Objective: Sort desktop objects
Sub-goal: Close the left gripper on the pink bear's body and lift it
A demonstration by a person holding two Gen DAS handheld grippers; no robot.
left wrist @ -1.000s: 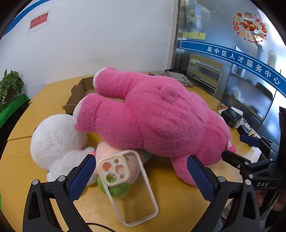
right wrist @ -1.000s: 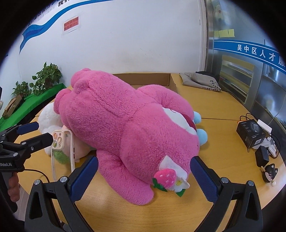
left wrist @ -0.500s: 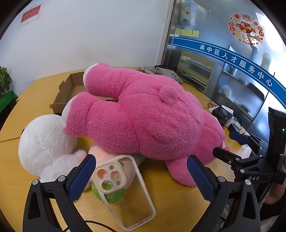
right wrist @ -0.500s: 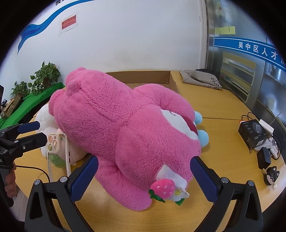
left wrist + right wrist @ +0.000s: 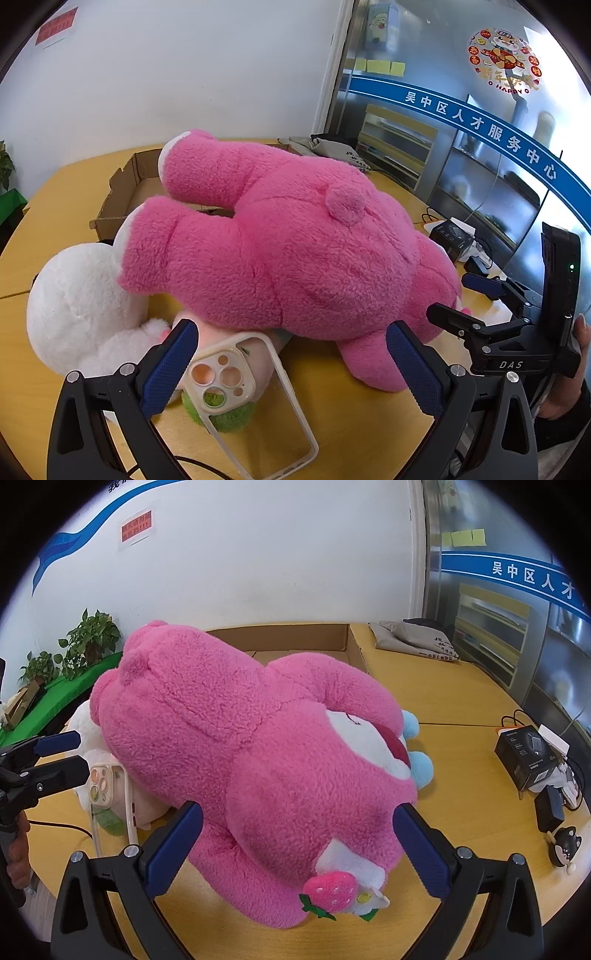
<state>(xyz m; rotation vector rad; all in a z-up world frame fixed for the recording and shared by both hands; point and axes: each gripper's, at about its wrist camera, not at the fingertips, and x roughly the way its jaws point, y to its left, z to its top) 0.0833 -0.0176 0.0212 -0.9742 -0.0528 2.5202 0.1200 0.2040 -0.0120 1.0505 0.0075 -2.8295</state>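
Observation:
A big pink plush bear lies face down across the wooden table, also in the right wrist view. A white plush and a small pink-and-green plush lie under its left side. A clear phone case leans on the small plush; it shows too in the right wrist view. My left gripper is open and empty just before the case. My right gripper is open and empty at the bear's head end, by its strawberry.
An open cardboard box stands behind the bear. A grey pouch lies at the back right. A black box, chargers and a small cat figure sit at the right edge. Potted plants stand at left.
Both grippers have shifted slightly; the left view has swung a little to the right and closer to the bear. The toys and case have not moved.

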